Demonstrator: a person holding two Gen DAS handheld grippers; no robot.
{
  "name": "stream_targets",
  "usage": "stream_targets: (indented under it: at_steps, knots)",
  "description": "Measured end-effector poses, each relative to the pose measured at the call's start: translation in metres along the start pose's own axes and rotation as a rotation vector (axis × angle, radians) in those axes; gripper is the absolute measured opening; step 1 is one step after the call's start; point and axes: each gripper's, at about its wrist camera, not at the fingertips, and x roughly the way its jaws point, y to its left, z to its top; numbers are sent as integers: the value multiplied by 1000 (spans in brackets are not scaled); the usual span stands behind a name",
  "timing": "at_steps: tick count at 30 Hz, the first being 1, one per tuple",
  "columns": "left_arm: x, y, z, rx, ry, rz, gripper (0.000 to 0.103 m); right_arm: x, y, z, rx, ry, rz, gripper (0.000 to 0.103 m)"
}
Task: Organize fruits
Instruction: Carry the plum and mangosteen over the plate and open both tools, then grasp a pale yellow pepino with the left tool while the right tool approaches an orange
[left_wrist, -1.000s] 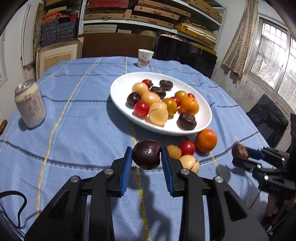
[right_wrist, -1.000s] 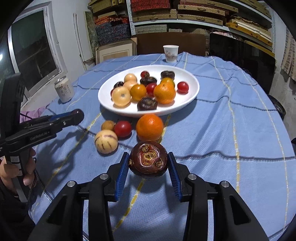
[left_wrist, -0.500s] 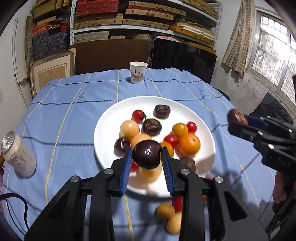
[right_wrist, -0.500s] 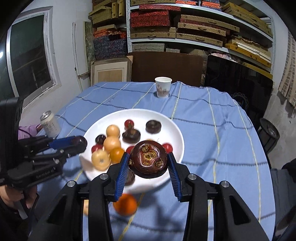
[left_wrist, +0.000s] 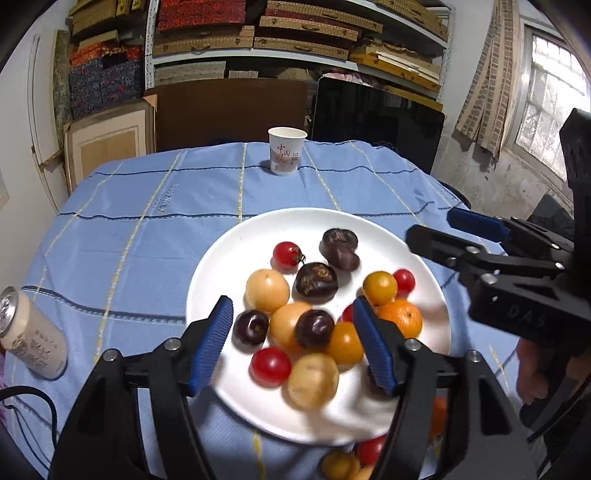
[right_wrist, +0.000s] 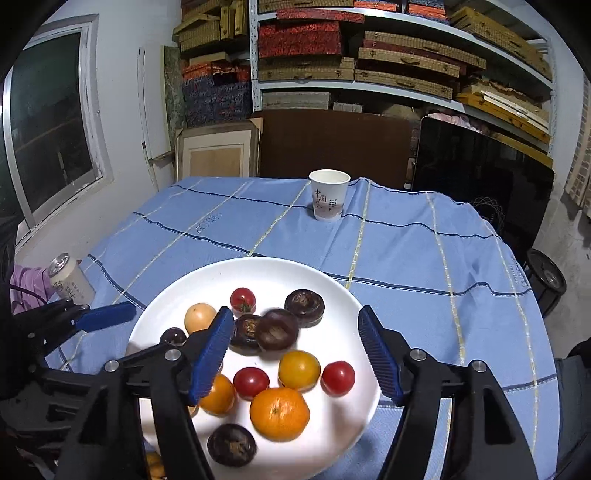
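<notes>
I read this step as the drop: both grippers hang over the plate (left_wrist: 229, 254), jaws opening, each letting a dark fruit go among the others. To do it well I would let the jaws spread fully before pulling away, so no pad drags a fruit along, and I would lift clear rather than sweep sideways, since round fruit piled on a shallow plate will roll at a nudge and the pile sits near the rim on my side. The left gripper (left_wrist: 293, 341) is about half spread; a dark plum (left_wrist: 314, 329) lies between its pads but neither pad touches it, and it rests on the yellow and orange fruit beneath. The right gripper (right_wrist: 295, 350) is likewise about half spread; the dark round fruit (right_wrist: 277, 334) between its pads looks blurred, so I judge it is just settling, free of both pads, against another dark one at the plate's middle. A few fruits (left_wrist: 341, 463) lie on the bench (left_wrist: 147, 221) just below the plate's near edge, partly hidden by the left gripper; those are my next pickups. The can (left_wrist: 31, 338) and the cup (left_wrist: 286, 149) stand well apart from the plate.
</notes>
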Motion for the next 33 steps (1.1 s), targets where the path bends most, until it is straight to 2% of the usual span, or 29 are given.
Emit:
stream_targets:
  at_steps: [5, 12, 18, 24, 27, 33]
  knots:
    - [-25, -8, -32, 49, 7, -25, 68, -31, -6, -33, 35, 16, 12, 70]
    - [-50, -19, -92, 84, 58, -62, 69, -69, -13, -109, 172, 70, 60, 70]
    - [-52, -32, -122, 105, 92, -67, 69, -72, -3, -155, 196, 112, 22, 70]
    - [-51, -48, -132, 126, 96, -66, 69, -80, 18, -165, 104, 81, -61, 70]
    - [-44, -52, -134, 125, 112, -60, 69, -82, 20, -166, 90, 71, -105, 70]
    - [-34, -56, -134, 120, 129, -49, 69, -83, 17, -166, 95, 76, -139, 70]
